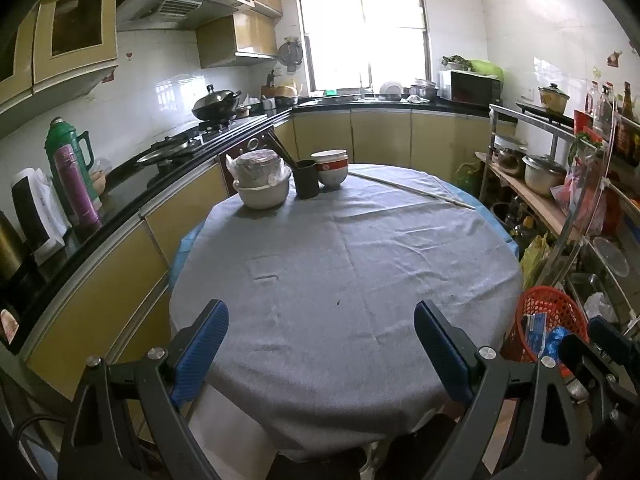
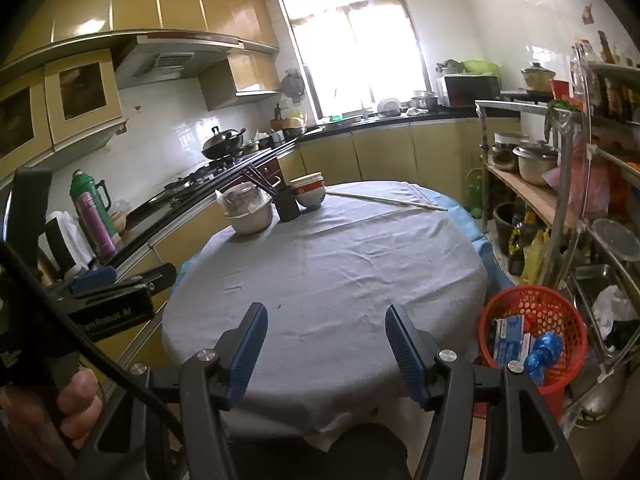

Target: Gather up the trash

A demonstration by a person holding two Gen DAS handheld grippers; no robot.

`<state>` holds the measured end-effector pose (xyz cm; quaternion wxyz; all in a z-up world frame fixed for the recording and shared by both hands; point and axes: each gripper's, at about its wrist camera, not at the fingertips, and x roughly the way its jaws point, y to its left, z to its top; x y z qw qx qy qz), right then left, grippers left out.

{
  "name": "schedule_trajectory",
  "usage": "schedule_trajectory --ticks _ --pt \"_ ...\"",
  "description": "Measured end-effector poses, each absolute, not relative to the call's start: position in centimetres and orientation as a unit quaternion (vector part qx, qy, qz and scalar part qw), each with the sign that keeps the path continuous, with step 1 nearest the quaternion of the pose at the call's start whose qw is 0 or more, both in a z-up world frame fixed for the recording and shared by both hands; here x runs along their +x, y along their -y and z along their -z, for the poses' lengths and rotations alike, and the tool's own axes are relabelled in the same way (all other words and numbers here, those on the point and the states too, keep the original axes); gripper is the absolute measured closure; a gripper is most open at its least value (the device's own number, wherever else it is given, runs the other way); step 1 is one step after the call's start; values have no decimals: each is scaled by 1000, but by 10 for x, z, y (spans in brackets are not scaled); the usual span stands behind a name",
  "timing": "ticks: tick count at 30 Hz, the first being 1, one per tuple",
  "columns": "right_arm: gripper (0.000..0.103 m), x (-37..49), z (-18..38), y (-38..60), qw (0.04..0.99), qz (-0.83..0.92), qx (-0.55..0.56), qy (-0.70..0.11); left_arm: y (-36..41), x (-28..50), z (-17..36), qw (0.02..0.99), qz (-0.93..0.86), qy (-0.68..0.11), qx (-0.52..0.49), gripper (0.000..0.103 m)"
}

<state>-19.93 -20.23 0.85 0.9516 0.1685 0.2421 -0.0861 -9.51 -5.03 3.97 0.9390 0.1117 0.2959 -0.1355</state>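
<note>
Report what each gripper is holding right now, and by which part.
Nothing is held. The left gripper and right gripper both stand open over the grey tablecloth, with only cloth visible between the pads.

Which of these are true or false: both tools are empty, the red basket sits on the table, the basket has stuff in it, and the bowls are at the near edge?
1. Both tools are empty. True: the left tool and right tool stand open with nothing between the fingers.
2. The red basket sits on the table. False: it stands beside it, lower, on the right.
3. The basket holds items. True: blue packaging shows inside.
4. The bowls are at the near edge. False: they sit at the far side.
</note>
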Motion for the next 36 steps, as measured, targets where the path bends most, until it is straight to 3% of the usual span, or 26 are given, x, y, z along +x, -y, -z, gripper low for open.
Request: schedule_trajectory --ticks 22,36 --pt "38 -187 -37 161 962 71 126 -232 -6 -98 -54 953 100 -277 73 9" --pt "38 -175 -31 171 962 61 138 -229 6 -88 -48 947 98 -295 84 9"
